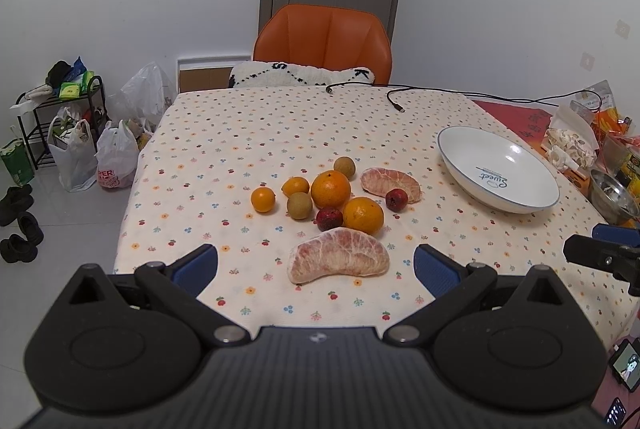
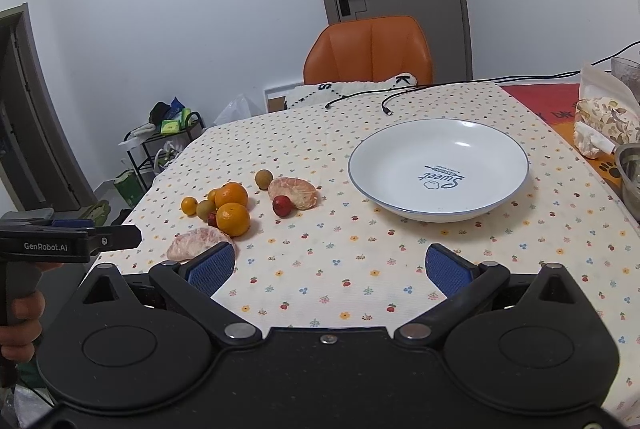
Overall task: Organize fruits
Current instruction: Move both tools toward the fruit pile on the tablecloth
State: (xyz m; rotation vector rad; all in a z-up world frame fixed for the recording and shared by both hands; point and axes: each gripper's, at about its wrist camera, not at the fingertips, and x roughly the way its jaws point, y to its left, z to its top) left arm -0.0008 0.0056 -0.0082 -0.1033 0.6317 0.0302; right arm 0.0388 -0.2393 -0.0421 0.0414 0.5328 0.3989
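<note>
A cluster of fruit lies mid-table: two large oranges, small mandarins, greenish-brown round fruits, two small dark red fruits, and two peeled pomelo pieces, one near and one far. An empty white plate sits to the right of them. My left gripper is open, its blue pads on either side of the near pomelo piece and short of it. My right gripper is open over bare cloth, below the plate.
Black cables trail across the far table edge before an orange chair. Snack bags and a steel bowl crowd the right edge. Bags and a shelf rack stand on the floor to the left. A hand holds the left gripper's handle.
</note>
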